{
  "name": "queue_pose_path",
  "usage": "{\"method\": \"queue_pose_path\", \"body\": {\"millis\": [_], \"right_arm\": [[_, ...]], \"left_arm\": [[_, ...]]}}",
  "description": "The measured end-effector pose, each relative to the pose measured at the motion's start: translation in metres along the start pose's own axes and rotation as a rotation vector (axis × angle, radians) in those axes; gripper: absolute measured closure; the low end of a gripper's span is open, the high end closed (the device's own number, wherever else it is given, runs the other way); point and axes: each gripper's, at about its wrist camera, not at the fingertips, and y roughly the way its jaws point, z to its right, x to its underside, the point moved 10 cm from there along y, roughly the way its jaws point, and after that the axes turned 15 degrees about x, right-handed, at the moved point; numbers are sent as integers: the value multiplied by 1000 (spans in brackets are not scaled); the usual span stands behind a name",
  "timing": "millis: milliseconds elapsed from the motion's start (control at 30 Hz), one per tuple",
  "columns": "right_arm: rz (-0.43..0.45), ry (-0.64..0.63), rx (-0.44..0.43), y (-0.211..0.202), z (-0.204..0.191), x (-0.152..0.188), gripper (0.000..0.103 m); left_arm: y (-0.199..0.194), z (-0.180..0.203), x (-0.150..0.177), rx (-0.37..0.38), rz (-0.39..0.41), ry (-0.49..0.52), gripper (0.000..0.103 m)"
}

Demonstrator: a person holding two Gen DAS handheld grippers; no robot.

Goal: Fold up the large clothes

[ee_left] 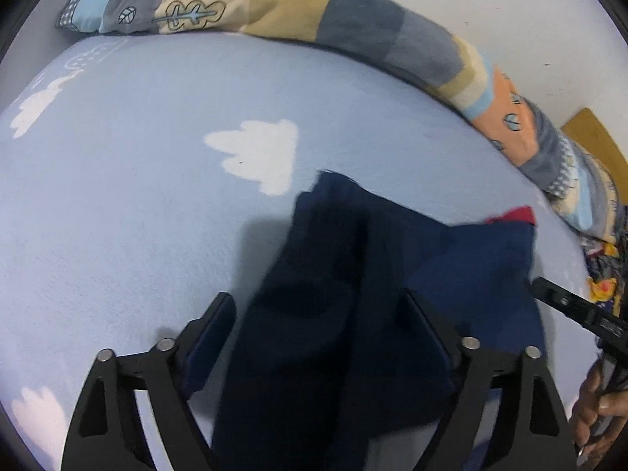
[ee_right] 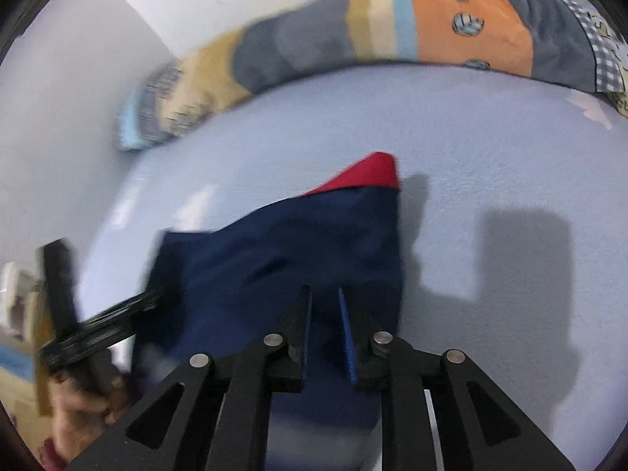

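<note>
both grippers carry the navy garment (ee_left: 392,274) over the bed (ee_left: 137,196): left gripper (ee_left: 322,306) spread around it, right gripper (ee_right: 325,302) pinching it; folding looks midway.

No readable text

No words, labels, brands or numbers can be read anywhere; the bed sheet (ee_left: 157,204) and the patchwork bolster (ee_left: 274,4) carry only printed pictures.

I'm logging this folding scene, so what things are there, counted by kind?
Navy garment with a red corner: 1
Patchwork bolster: 1
Light blue bed sheet: 1
Grippers: 2, left gripper and right gripper
Total: 5
</note>
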Motion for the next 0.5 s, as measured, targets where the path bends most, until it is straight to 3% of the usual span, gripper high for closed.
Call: {"method": "queue_pose_path", "body": {"millis": [233,367,500], "right_arm": [[9,-98,-42,-70,-21,106,72],[-1,-129,-11,-77,-27,155,72],[-30,-167,23,-65,-33,178,74]], "left_arm": [[-52,28,35,-10,33,82,22],[-90,26,89,-15,7,112,22],[-101,7,130,-154,-67,131,22]]}}
